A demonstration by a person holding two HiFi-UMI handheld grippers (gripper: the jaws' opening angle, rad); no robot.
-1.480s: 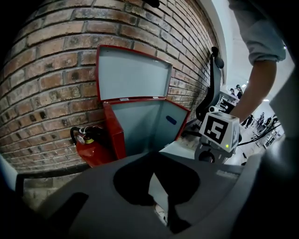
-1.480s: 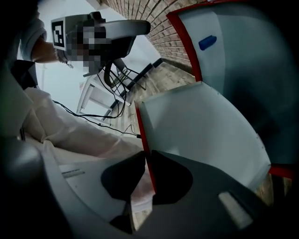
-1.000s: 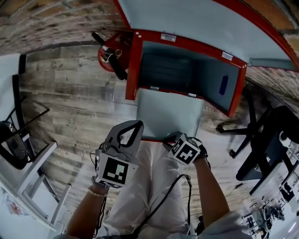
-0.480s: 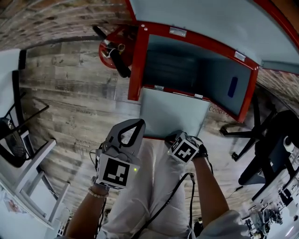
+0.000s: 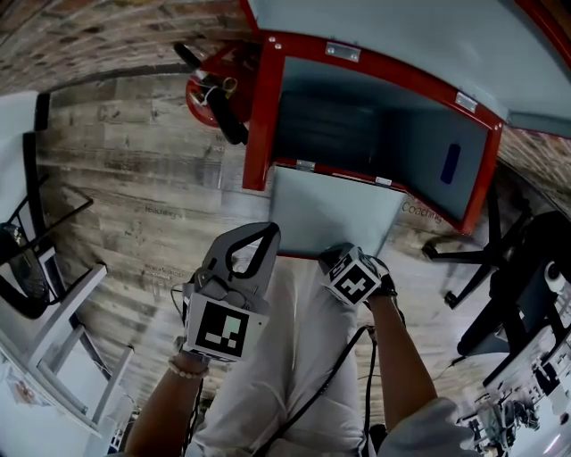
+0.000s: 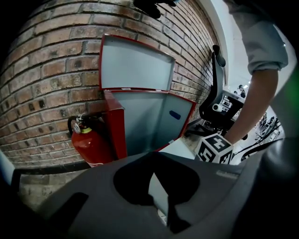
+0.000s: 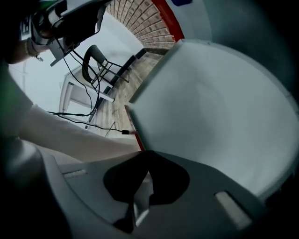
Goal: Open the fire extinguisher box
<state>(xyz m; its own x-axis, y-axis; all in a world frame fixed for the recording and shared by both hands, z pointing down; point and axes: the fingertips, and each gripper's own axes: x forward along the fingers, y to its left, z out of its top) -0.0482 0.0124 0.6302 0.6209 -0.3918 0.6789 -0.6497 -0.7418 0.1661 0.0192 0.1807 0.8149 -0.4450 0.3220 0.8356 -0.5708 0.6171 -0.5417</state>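
The red-framed, grey-panelled metal fire extinguisher box (image 5: 260, 116) stood against the brick wall (image 6: 51, 60) with its top lid (image 5: 384, 27) raised and its front flap (image 5: 330, 210) dropped flat, so the opening looked essentially done; the right gripper (image 5: 335, 256) had just closed its jaws together at the flap's near edge, nothing visibly pinched, and the left gripper (image 5: 265, 230) hung beside it, jaws also together and empty.

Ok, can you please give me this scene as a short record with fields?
box: red frame, inside empty
lid: raised
front door: swung down and outward
extinguisher: on the floor, left of the box
left gripper: jaws shut, empty, off the door
right gripper: jaws shut on the front door's near edge
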